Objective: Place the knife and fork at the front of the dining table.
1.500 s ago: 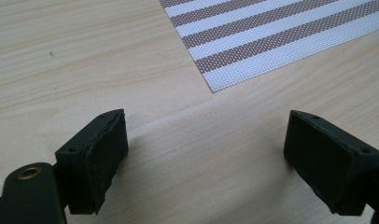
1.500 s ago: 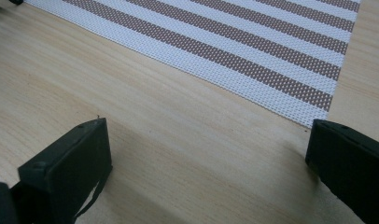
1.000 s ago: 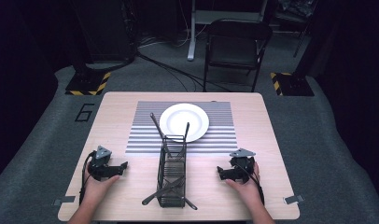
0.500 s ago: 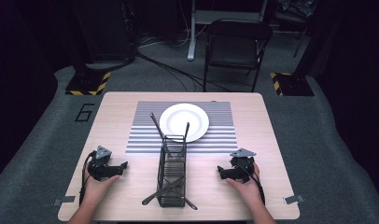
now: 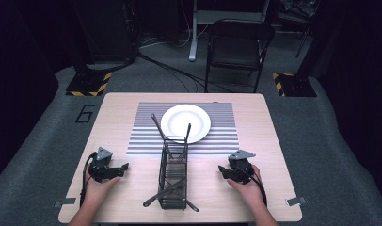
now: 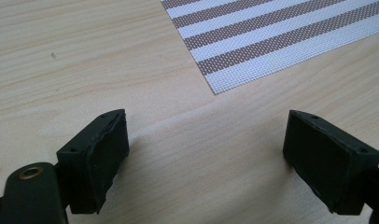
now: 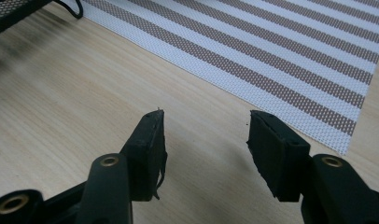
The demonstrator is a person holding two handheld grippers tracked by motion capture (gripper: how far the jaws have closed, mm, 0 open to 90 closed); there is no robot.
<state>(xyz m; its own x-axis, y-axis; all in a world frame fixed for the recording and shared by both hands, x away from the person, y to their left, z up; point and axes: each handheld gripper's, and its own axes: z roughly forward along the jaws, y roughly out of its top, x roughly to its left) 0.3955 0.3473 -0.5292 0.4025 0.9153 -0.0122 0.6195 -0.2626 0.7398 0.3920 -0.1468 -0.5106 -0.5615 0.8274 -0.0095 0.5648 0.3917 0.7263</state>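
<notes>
High view: wooden table [image 5: 114,117], striped placemat [image 5: 222,127], grey carpet [image 5: 330,141].

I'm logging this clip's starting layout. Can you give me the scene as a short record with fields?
surface: wooden table with a striped placemat
plate: white plate on the placemat, nothing on it
rack: black wire caddy on the near half of the table, between the hands, with dark utensils sticking out
left hand-held gripper: open, holding nothing, low at the table left of the caddy
right hand-held gripper: open, holding nothing, low at the table right of the caddy
</notes>
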